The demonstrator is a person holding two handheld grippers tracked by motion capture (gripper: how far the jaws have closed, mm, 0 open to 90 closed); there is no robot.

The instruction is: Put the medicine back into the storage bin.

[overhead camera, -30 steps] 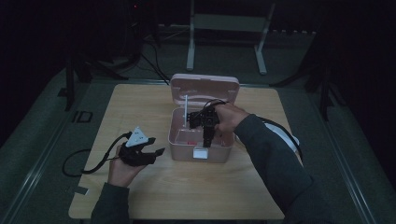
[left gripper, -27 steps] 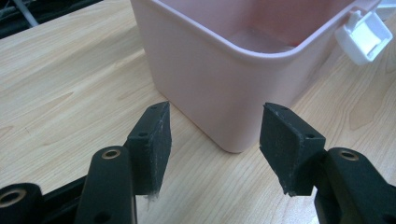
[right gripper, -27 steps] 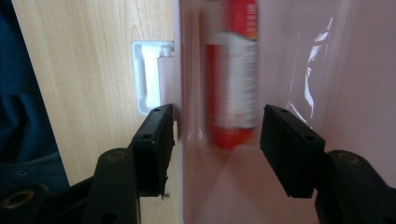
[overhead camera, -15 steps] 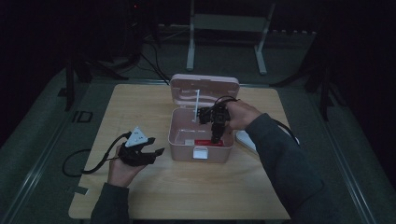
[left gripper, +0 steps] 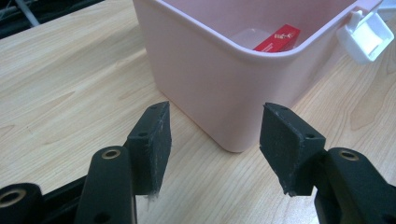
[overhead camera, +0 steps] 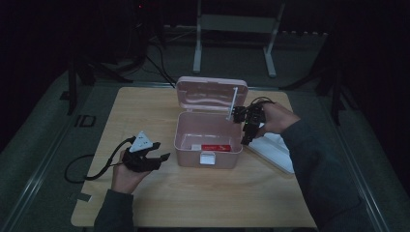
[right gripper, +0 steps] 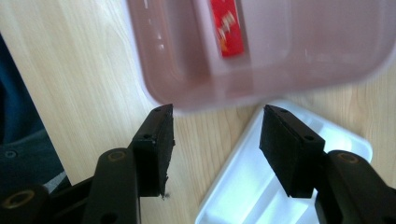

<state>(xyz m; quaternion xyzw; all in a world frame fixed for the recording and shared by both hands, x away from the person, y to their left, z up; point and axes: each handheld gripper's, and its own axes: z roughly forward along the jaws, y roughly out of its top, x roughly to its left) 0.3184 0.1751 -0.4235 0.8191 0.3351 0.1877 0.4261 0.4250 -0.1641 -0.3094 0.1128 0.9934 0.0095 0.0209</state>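
Note:
A pink box [overhead camera: 208, 140] stands open mid-table, its lid [overhead camera: 211, 93] tipped back and a white latch [overhead camera: 208, 158] on its front. A red packet [overhead camera: 216, 148] lies on the box floor [left gripper: 279, 36] [right gripper: 226, 28]. My left gripper [overhead camera: 159, 160] rests low on the table left of the box, open and empty, facing the box's near corner [left gripper: 233, 93]. My right gripper [overhead camera: 245, 137] hangs jaws-down over the box's right rim, open and empty. Beneath it lies a white tray [overhead camera: 271, 151] [right gripper: 261, 186] beside the box.
The wooden table [overhead camera: 145, 106] has bare room at the front and left. A cable [overhead camera: 92, 166] trails from the left gripper toward the table's left edge. Metal stand legs [overhead camera: 234, 43] rise behind the table in the dark.
My right gripper has come up out of the box and shifted right, now over the box's right rim and the white tray. The left gripper has stayed put.

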